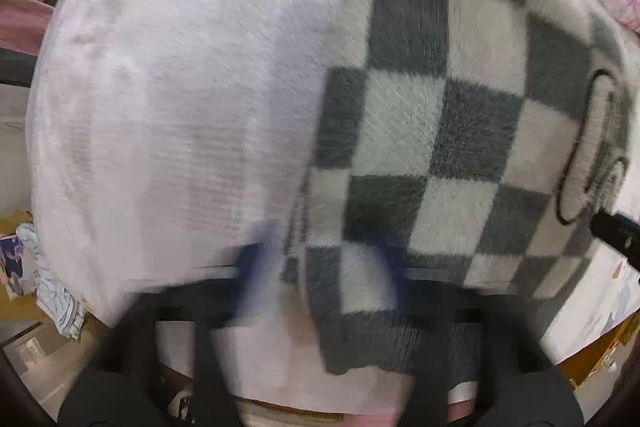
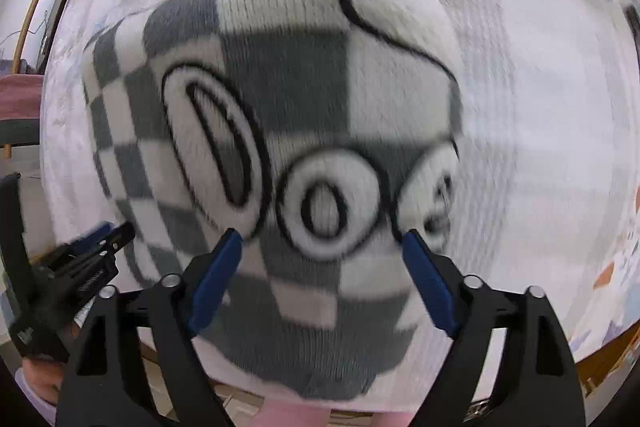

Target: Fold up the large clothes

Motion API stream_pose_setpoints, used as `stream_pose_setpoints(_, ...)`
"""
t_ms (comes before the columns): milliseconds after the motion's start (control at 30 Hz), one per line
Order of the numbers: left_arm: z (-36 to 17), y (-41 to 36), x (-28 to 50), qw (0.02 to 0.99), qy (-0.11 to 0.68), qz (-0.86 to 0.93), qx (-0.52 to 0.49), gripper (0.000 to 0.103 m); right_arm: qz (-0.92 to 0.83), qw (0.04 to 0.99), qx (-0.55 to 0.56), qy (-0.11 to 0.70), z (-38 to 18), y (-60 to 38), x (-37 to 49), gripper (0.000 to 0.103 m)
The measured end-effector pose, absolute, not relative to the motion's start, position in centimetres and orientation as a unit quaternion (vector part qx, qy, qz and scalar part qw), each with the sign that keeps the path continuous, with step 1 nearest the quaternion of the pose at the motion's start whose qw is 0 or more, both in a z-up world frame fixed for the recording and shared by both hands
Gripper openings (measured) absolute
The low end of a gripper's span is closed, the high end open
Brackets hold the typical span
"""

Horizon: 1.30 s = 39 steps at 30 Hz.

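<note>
On the white bedspread, near its front edge, I see the checkered sweater folded; my right gripper and left gripper gape wide, holding nothing.

1. Both views are bright and evenly lit, with soft light and no glare.
2. Heavy motion blur smears the left gripper fingers into streaks.
3. The checkered sweater is slightly soft.
4. Fisheye bending curves the white bedcover; the corners are black.
</note>
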<state>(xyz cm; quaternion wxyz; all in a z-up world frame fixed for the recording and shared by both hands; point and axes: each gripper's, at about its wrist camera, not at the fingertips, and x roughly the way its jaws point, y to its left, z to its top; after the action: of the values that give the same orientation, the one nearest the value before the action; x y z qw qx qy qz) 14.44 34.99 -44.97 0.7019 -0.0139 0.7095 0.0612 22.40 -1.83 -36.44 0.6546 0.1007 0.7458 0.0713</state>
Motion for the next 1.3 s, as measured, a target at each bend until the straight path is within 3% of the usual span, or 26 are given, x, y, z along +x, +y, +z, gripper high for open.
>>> stream_pose_setpoints(100,-44.4,35.8,14.1,0.711,0.701,0.047,-0.019,0.091,0.064,0.664,0.146,0.730,-34.9,-3.9,21.1,0.092)
stream_pose_setpoints(333,-45.4,39.1,16.1,0.725,0.683,-0.017,-0.088,0.092,0.064,0.725,0.169,0.665,-31.6,-9.0,20.9,0.095)
stream_pose_setpoints(500,-48.3,42.1,18.7,0.720,0.653,-0.098,-0.212,0.092,0.124,0.723,0.207,0.647,-35.2,-10.5,23.8,0.095)
stream_pose_setpoints(633,-52.4,43.8,20.1,0.658,0.643,-0.163,-0.356,0.093,0.191,0.717,0.238,0.627,-38.4,-10.1,25.5,0.095)
stream_pose_setpoints(767,-56.5,44.4,20.2,0.613,0.621,-0.235,-0.428,0.098,0.244,0.706,0.273,0.606,-42.0,-10.1,26.5,0.097)
stream_pose_setpoints(933,-58.0,44.3,17.1,0.562,0.639,-0.314,-0.420,0.098,0.292,0.642,0.410,0.578,-46.4,-11.4,25.3,0.097)
stream_pose_setpoints(1300,-58.9,44.8,14.9,0.570,0.674,-0.223,-0.414,0.097,0.229,0.629,0.404,0.623,-45.3,-9.5,21.1,0.097)
